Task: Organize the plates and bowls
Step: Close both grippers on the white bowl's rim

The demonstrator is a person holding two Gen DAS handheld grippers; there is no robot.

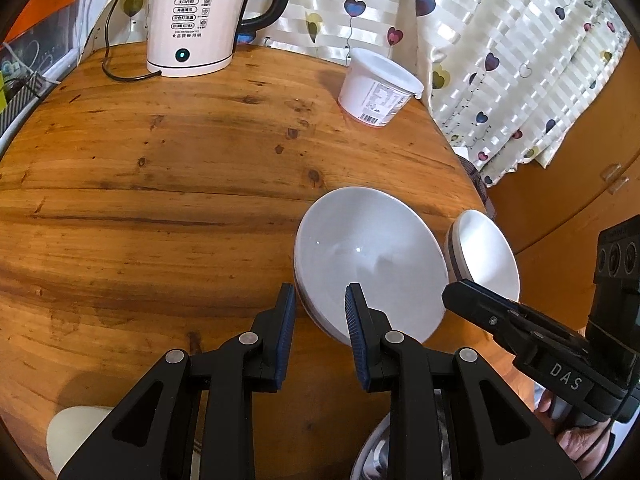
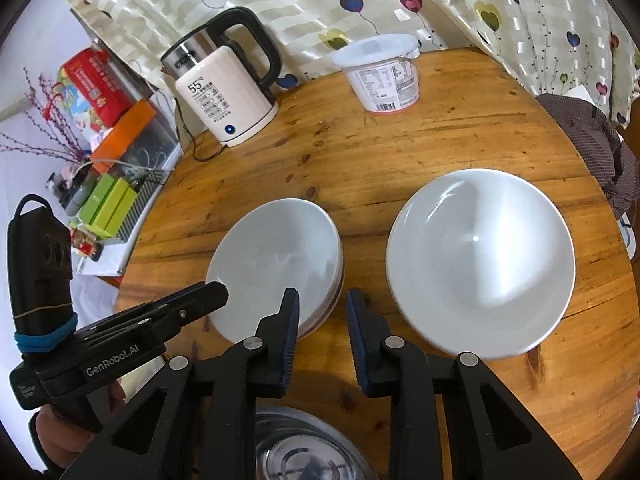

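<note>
Two white bowls sit side by side on the round wooden table. My left gripper is open, its jaws either side of the near rim of the left bowl, which rests on a stack. The right bowl lies beyond it. In the right wrist view, my right gripper is open and empty, over the gap between the stacked left bowl and the larger right bowl. The left gripper shows at the left bowl's near rim.
A white electric kettle with its cord and a white lidded tub stand at the back of the table. A steel bowl sits near the front edge. A cream object lies at front left. Curtain and clutter surround the table.
</note>
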